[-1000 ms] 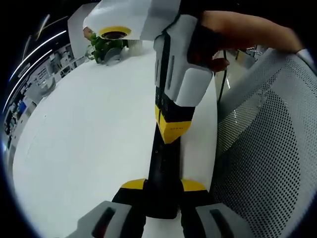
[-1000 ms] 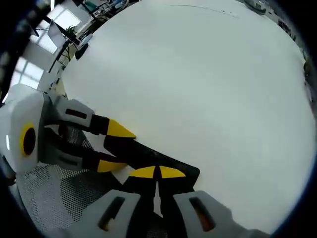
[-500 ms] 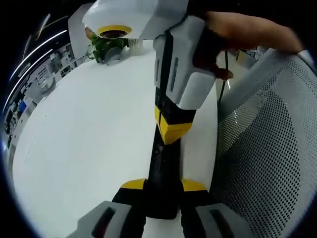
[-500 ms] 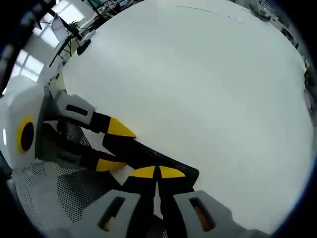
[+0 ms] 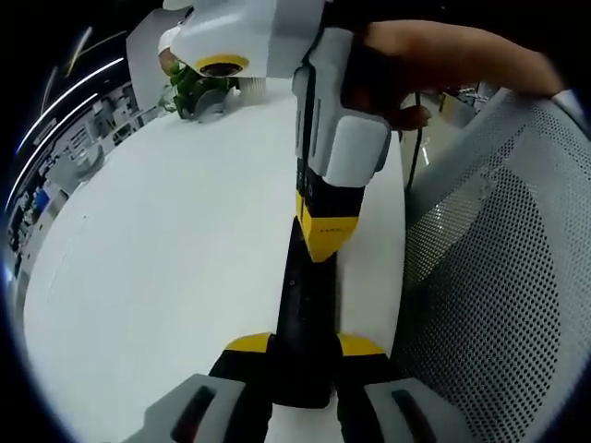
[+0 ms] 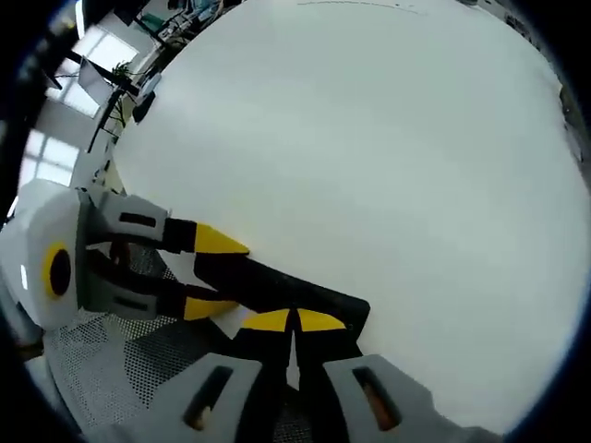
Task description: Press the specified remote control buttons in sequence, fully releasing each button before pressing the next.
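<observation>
Remote control, a long black bar, lies along the near edge of the white worktop, just beside the perforated mesh chair back. In the left gripper view my left tongs pinch its near end, one yellow-tipped jaw on each long side, steadying it. Farther along the same bar my right tongs come down from above with my hand behind them, the yellow tips pressed together and meeting the remote's upper face about midway. Whether the tips are bearing on a button or only resting on the casing I cannot tell; the keys are too dark to pick out. A small green plant stands at the far end of the worktop, well apart from all this.

In the right gripper view the right tongs show their two yellow tips touching each other, set on the remote's black top. The left tongs reach in from the left, straddling the remote.

As for progress, I judge that I am partway through a press: the remote is held and the pressing tips are in contact. Nothing here tells me which button in the sequence this is, or how many are left. What remains at least is lifting clear before any next press.
</observation>
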Motion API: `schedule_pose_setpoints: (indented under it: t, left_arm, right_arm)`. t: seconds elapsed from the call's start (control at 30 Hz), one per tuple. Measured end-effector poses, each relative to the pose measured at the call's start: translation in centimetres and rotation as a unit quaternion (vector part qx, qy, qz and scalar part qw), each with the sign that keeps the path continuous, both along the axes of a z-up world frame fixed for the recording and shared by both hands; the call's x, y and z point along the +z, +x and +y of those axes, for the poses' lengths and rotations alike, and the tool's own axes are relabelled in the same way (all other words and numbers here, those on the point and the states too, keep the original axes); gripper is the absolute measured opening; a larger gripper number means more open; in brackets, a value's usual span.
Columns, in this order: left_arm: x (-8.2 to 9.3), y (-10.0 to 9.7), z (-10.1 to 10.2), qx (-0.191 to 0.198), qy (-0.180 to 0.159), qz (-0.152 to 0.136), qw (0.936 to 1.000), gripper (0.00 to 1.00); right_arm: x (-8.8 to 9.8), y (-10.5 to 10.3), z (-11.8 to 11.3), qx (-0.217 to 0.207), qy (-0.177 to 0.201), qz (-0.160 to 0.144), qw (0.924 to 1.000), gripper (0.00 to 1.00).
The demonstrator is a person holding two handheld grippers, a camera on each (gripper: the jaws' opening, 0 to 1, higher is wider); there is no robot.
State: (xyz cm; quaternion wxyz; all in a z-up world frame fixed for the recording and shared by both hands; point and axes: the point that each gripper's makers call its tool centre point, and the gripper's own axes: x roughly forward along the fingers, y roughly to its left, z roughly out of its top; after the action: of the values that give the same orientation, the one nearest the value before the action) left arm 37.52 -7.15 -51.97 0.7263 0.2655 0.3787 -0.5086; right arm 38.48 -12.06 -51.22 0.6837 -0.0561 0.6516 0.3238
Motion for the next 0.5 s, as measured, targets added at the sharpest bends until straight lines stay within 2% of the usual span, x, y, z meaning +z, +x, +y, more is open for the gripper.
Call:
schedule_pose_setpoints:
  t: [0.27,0.5]
  left_arm:
    - [-0.01,0.01,-0.03,-0.001,-0.002,-0.001,1.0000,0.25]
    - [-0.04,0.03,-0.04,-0.001,-0.002,-0.001,1.0000,0.25]
  right_arm:
    - [-0.17,0.04,-0.44,-0.002,-0.007,0.008,0.9999,0.00]
    - [-0.27,-0.11,-0.41,0.012,-0.014,-0.001,0.9998,0.00]
